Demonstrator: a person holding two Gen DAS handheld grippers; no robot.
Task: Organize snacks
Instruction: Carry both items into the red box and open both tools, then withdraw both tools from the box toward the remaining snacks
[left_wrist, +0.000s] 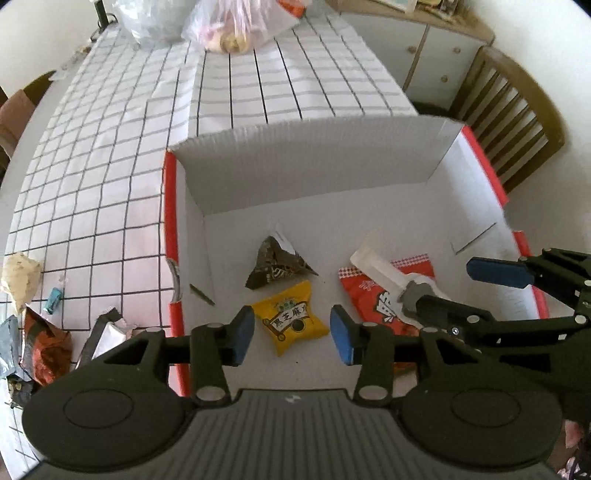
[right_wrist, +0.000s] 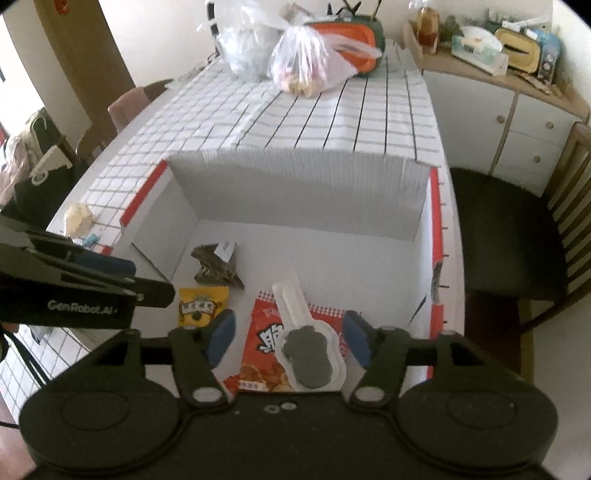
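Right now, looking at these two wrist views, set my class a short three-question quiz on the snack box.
1. True or false: the yellow packet lies inside the box.
2. What lies on top of the red packet? A) a white and grey packet B) a spoon C) a cup
3. How many snacks are in the box?

Key:
1. True
2. A, the white and grey packet
3. Four, counting the dark triangular packet

Yellow packet (left_wrist: 291, 320), dark triangular packet (left_wrist: 277, 264) and red bag (left_wrist: 376, 299) under a white-and-grey sachet (right_wrist: 304, 341) lie flat inside the box (left_wrist: 314, 158).
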